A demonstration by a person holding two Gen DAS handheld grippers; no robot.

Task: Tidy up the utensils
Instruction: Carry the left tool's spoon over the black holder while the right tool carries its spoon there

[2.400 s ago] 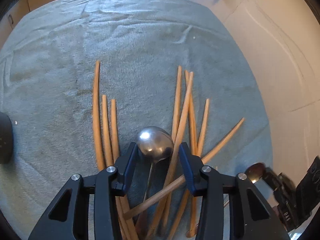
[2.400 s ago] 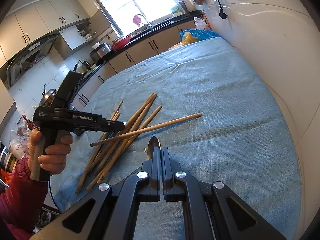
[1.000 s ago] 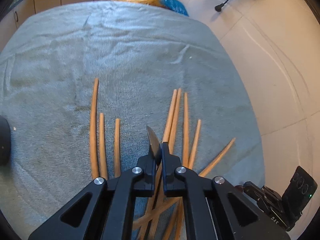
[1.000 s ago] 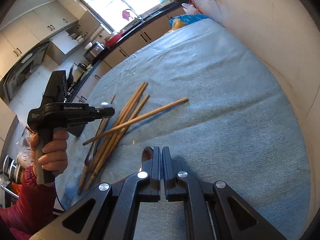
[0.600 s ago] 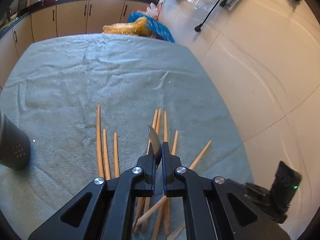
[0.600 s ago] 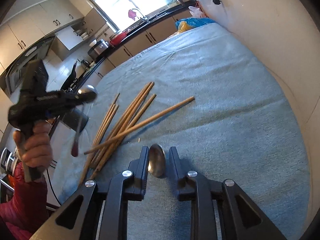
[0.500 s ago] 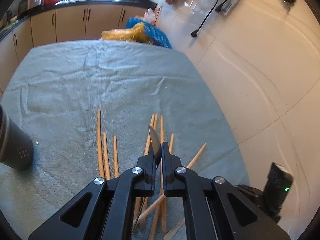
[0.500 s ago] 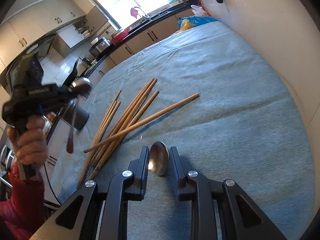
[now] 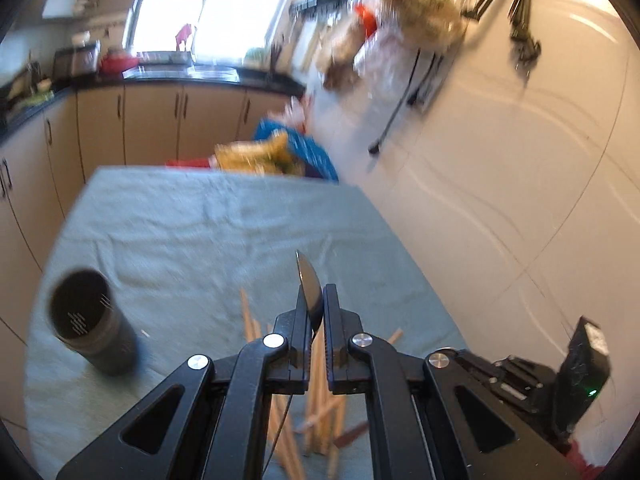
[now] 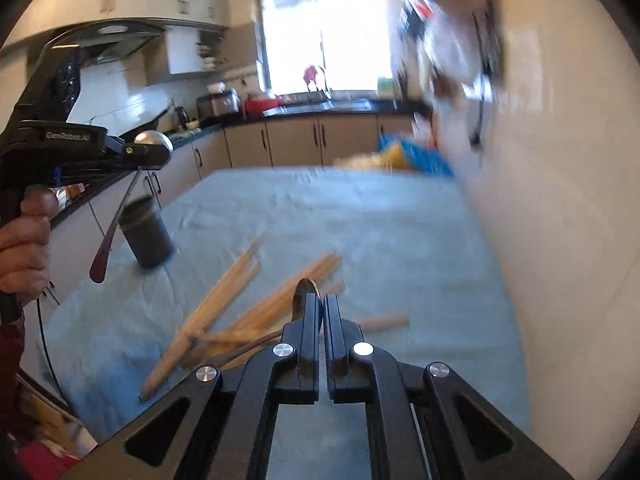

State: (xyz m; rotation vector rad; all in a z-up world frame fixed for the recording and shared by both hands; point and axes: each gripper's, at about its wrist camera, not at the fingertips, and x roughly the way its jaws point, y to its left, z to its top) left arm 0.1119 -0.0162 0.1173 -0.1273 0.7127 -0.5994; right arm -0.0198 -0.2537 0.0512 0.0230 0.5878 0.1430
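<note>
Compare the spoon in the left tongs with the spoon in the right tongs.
The shiny metal spoon in the left tongs hangs handle-down, its dark red handle tip clear of the cloth; the metal spoon in the right tongs trails its handle back over the wooden chopsticks. The left tongs leave much of the bowl showing; the right tongs hide nearly all of theirs. Shared: each is pinched edge-on by its bowl in shut tongs.

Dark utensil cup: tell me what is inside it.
From the left wrist view the dark utensil cup shows only its perforated inner wall; no utensil sticks out. The bottom stays in shadow, so something small there cannot be ruled out.
</note>
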